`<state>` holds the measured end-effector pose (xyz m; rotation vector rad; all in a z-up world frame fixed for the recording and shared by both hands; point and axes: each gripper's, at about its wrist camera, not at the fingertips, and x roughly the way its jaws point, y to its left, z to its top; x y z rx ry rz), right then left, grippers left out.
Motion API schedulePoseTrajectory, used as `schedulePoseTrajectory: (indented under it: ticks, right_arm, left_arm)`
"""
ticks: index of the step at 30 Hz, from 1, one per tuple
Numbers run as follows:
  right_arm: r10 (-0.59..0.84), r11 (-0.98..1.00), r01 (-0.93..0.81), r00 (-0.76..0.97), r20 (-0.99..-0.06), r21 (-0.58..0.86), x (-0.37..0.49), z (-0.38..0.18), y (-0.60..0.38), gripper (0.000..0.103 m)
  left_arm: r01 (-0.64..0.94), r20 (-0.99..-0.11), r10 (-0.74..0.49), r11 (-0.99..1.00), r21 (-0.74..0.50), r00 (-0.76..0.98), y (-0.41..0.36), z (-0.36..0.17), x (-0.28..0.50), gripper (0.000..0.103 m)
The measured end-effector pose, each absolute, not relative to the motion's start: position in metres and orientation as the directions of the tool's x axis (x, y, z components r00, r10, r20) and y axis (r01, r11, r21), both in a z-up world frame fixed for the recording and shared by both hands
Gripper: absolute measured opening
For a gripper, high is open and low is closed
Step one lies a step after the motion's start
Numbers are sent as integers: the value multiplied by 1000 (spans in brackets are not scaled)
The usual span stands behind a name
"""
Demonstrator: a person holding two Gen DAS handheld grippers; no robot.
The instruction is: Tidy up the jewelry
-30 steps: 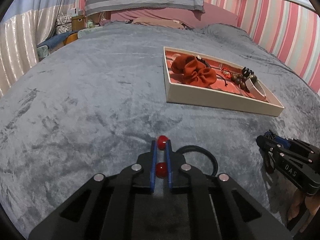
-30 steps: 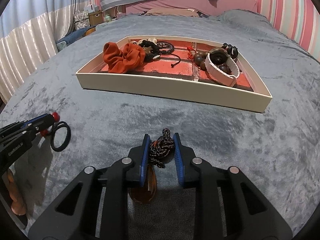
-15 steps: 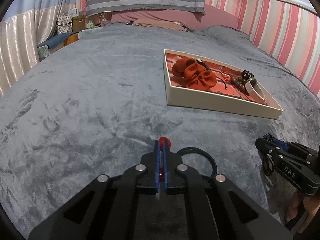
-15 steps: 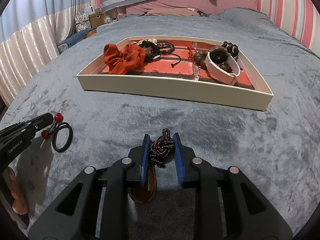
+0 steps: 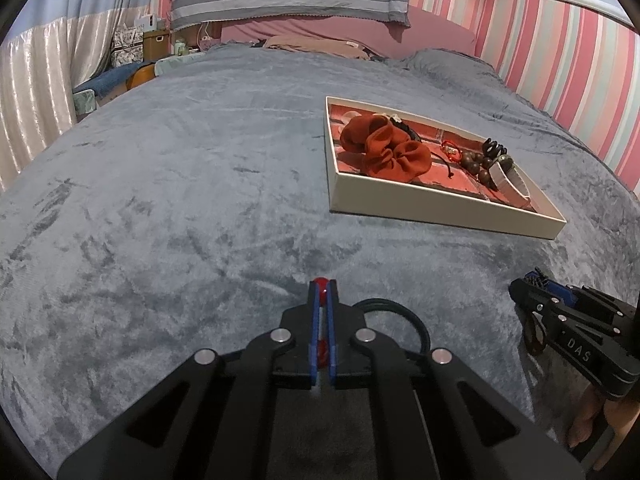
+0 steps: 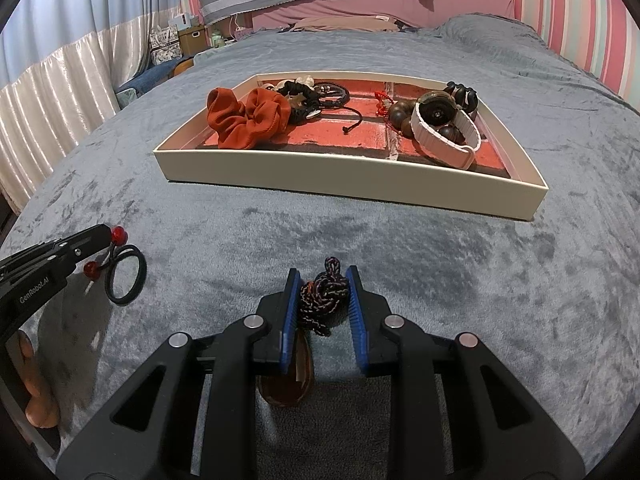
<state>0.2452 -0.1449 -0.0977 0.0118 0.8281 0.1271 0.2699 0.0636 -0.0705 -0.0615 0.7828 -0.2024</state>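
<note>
A grey bed (image 6: 400, 240) carries a cream tray (image 6: 360, 178) with a red brick-pattern floor. Inside lie a rust-orange scrunchie (image 6: 248, 118), brown beads (image 6: 398, 114) and a white strap (image 6: 448, 144). The hair tie (image 6: 124, 276) is black with red balls; the wall (image 5: 560, 48) is pink-and-white striped.

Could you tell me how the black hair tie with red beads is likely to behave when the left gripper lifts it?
The hair tie looks thin and elastic, so its loop will probably dangle. The left gripper pinches only the beads; round and glossy, they might slip.
</note>
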Motion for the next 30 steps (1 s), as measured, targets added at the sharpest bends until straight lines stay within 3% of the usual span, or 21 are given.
schedulePoseTrajectory:
  ticks: [7, 8, 9, 11, 13, 21, 22, 23, 24, 26, 30]
  right_arm:
    - [119, 992, -108, 669, -734, 62, 245, -98, -145, 24]
    - [119, 992, -108, 669, -734, 62, 245, -98, -145, 24]
    - [120, 992, -108, 669, -734, 63, 245, -98, -145, 24]
    - [121, 992, -108, 669, -733, 65, 245, -98, -145, 24]
    - [121, 992, -108, 669, -733, 65, 245, -98, -145, 24]
    - [119, 992, -108, 668, -734, 63, 245, -98, -145, 24]
    - [120, 992, -108, 668, -734, 64, 245, -98, -145, 24]
    - [120, 992, -108, 668, -735, 64, 245, -98, -144, 24]
    - [119, 992, -108, 667, -735, 63, 245, -98, -144, 24]
    - [117, 992, -108, 667, -736, 61, 245, -98, -143, 24]
    - [116, 992, -108, 667, -736, 59, 245, -98, -140, 24]
  left_arm:
    - [173, -688, -196, 980, -103, 699, 58, -68, 266, 4]
    - [179, -688, -204, 978, -110, 696, 58, -69, 266, 12]
    - [182, -688, -211, 977, -116, 694, 58, -69, 266, 41]
    - [157, -662, -185, 982, -102, 727, 60, -64, 262, 73]
    - [167, -641, -200, 980, -112, 741, 62, -59, 259, 73]
    - [162, -707, -162, 984, -67, 688, 53, -73, 279, 71]
    - [165, -718, -169, 983, -77, 675, 53, -76, 282, 67]
    - [169, -727, -181, 981, -90, 662, 54, -79, 285, 54]
    - [168, -737, -188, 980, -103, 649, 56, -82, 287, 48]
    - [165, -736, -201, 979, -122, 647, 59, -82, 288, 45]
    - [163, -736, -202, 979, -126, 646, 60, -83, 291, 29]
